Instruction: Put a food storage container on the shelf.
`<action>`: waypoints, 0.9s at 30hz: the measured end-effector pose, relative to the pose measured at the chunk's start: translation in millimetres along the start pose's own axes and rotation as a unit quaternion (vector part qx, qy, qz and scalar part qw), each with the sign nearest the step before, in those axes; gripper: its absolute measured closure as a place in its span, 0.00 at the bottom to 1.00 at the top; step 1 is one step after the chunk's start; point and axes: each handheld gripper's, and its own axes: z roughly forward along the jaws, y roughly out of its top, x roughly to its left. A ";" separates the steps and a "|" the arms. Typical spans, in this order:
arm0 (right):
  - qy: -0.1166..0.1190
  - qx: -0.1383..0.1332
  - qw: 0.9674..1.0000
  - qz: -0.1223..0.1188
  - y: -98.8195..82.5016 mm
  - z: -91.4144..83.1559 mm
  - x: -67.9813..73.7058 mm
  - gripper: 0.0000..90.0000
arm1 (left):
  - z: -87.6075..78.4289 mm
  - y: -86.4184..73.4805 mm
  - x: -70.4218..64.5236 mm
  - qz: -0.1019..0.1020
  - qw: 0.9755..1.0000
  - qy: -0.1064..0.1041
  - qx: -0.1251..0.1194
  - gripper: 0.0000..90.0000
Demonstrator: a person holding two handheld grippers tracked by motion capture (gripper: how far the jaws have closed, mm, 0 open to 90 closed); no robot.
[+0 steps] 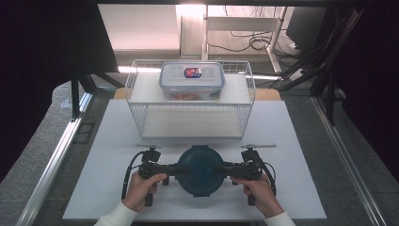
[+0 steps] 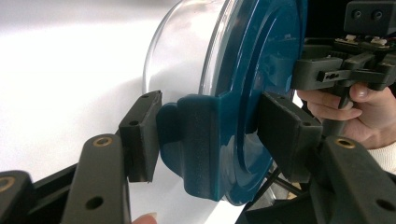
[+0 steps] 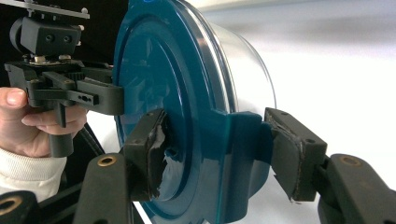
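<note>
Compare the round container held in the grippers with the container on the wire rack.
The round container has a solid dark teal lid; the rectangular container has a clear lid with a label. The round one is clamped by the left gripper and right gripper; the rectangular one rests on the wire rack. Both have clear bodies.

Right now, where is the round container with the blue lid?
In the high view, the round container with the blue lid is near the table's front edge, gripped between the left gripper and right gripper.

Black grippers (image 1: 188, 170), brass screws, black cables, white sleeves (image 1: 117, 217).
</note>
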 end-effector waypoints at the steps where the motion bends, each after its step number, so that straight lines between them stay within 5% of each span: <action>1: 0.001 -0.004 1.000 -0.006 0.7 -1.5 1.7 0.45 | -1.3 0.4 -1.9 0.004 1.000 0.001 -0.001 0.46; 22: 0.001 -0.026 0.999 -0.037 7.0 -16.0 19.4 0.45 | -15.0 7.9 -18.1 0.036 0.999 -0.002 -0.014 0.47; 27: -0.002 -0.029 0.999 -0.044 14.0 -14.4 24.0 0.45 | -19.4 14.5 -15.7 0.030 0.999 -0.006 -0.018 0.47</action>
